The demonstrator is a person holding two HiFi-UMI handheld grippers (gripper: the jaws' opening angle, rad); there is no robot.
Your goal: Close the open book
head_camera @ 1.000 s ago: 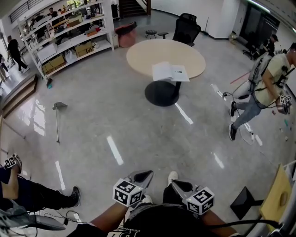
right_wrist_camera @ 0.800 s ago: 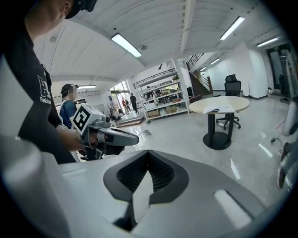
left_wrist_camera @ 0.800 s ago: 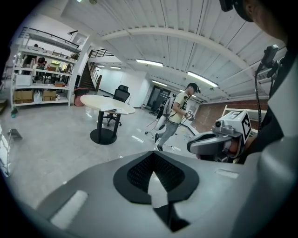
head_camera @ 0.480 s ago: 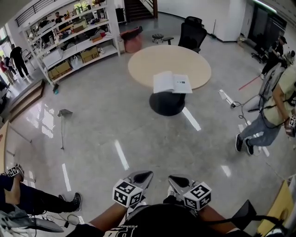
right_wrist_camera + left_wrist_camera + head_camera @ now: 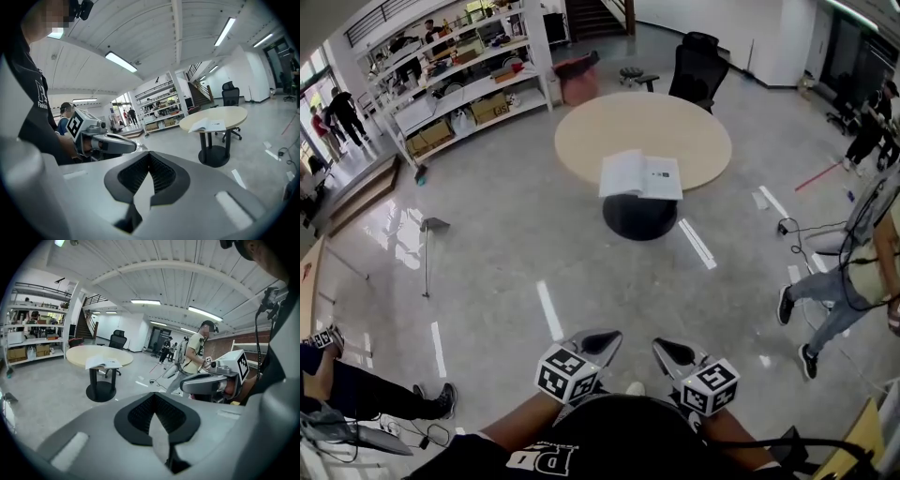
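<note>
The open book lies white and flat at the near edge of the round beige table, several steps ahead of me. The left gripper view also shows the book on the table, and so does the right gripper view, book on table. My left gripper and right gripper are held side by side close to my body, far from the book. Both are shut and hold nothing. The left gripper and the right gripper each point toward the table.
A shelving rack stands at the back left, and a black office chair, stools and a red bin behind the table. A person walks at the right. Someone's legs and a long-handled dustpan are at the left.
I have walked toward the table, which now sits nearer and more central. Both grippers stayed shut in front of me. The person at the right has shifted toward the frame's edge.
</note>
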